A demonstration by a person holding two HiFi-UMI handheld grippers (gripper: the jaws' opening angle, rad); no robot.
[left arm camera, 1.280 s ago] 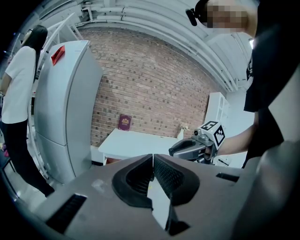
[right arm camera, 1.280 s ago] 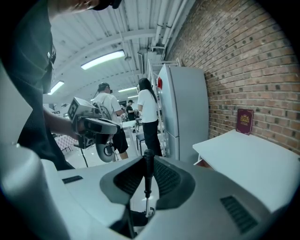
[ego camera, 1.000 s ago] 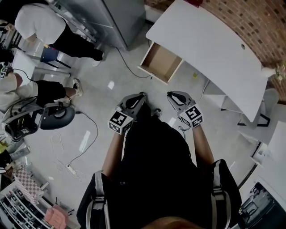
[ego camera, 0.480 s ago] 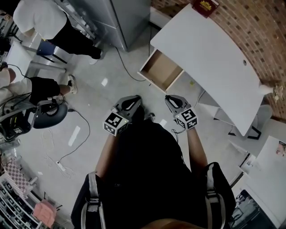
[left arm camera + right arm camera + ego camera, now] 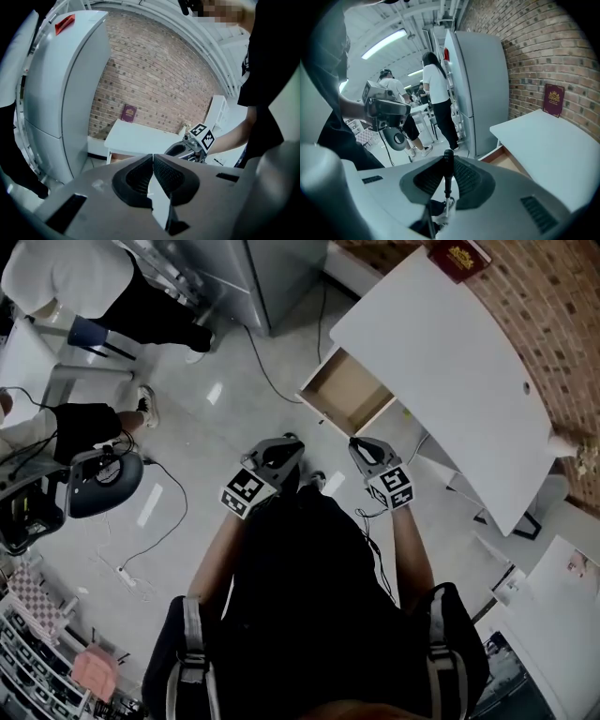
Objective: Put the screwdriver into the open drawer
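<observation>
The screwdriver (image 5: 447, 171) has a black handle and a thin shaft, and it stands upright between the pads of my right gripper (image 5: 448, 180), which is shut on it. In the head view the right gripper (image 5: 358, 443) hangs just short of the open wooden drawer (image 5: 349, 392) under the white desk (image 5: 441, 352); the screwdriver cannot be made out there. The drawer's inside (image 5: 506, 161) shows just past the right jaws. My left gripper (image 5: 293, 441) is level with the right one, its jaws (image 5: 152, 159) shut and nothing in them.
A red book (image 5: 459, 254) lies on the desk's far end by the brick wall. A grey fridge (image 5: 478, 84) stands left of the desk. Two people (image 5: 70, 277) and a round stool (image 5: 103, 482) are at the left, with cables (image 5: 155, 540) across the floor.
Both grippers have moved forward side by side, and the drawer and desk now lie closer to them. The right grip on the screwdriver is unchanged.
</observation>
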